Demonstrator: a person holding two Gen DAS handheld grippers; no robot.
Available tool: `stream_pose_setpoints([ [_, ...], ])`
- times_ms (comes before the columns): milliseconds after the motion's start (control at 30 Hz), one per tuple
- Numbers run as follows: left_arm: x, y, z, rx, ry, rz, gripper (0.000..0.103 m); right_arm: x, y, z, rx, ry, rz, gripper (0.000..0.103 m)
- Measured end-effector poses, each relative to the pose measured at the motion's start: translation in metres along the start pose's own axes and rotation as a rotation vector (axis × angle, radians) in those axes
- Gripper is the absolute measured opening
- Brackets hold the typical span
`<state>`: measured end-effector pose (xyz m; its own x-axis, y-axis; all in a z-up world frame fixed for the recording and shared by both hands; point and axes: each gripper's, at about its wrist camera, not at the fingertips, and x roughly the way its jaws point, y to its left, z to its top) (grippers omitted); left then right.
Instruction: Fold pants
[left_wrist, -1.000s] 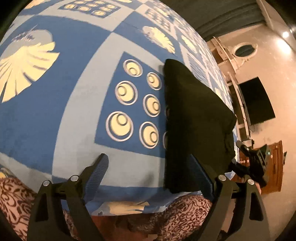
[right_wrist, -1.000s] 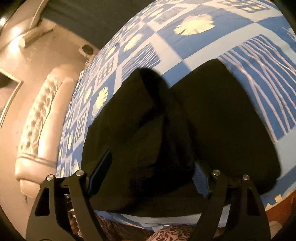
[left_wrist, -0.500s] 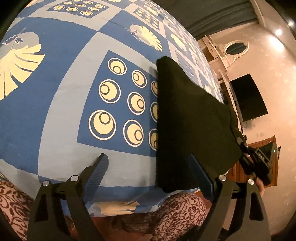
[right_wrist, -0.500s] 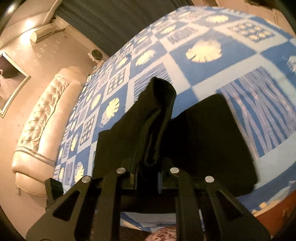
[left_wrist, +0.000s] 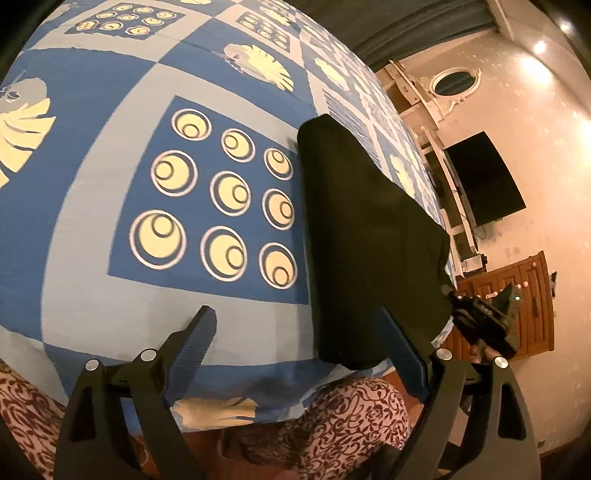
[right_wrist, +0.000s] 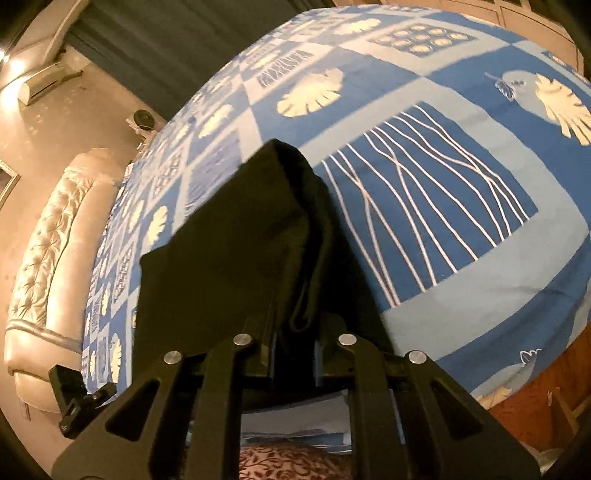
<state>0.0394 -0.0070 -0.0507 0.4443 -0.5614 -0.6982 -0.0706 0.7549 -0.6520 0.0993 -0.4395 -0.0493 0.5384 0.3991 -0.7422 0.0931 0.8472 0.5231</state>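
— Where do the black pants lie?

— On the blue patterned bedspread, near its front edge. In the left wrist view they sit just right of the square of yellow circles, touching its right border, with one end drooping over the bedspread's front edge. Their right corner is lifted off the bedspread, pulled up to where the right gripper bites it.

— And in the right wrist view?

— There the pants lie just left of the white-striped square of the bedspread, with a bunched fold rising off it straight into the right gripper.

— How does that claw stand?

— Its two fingers are drawn narrow, clamped on the fold of cloth between them.

— And the other one?

— The left gripper stands wide, holding nothing. Its left finger hovers over bare bedspread below the circles; its right finger overlaps the pants' front end, though contact cannot be told. A beige tufted sofa stands beyond the bedspread's left side.
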Motion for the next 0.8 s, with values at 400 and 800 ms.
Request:
stream_pose_setpoints([
  [400, 0.017, -0.014, -0.003, -0.053, 0.002, -0.058, 0.087, -0.021, -0.033, 0.008, 0.148, -0.038, 0.036, 0.044],
  [800, 0.046, -0.022, -0.009, -0.115, 0.008, -0.152, 0.087, 0.005, -0.066, -0.004, 0.301, 0.032, 0.246, 0.071],
])
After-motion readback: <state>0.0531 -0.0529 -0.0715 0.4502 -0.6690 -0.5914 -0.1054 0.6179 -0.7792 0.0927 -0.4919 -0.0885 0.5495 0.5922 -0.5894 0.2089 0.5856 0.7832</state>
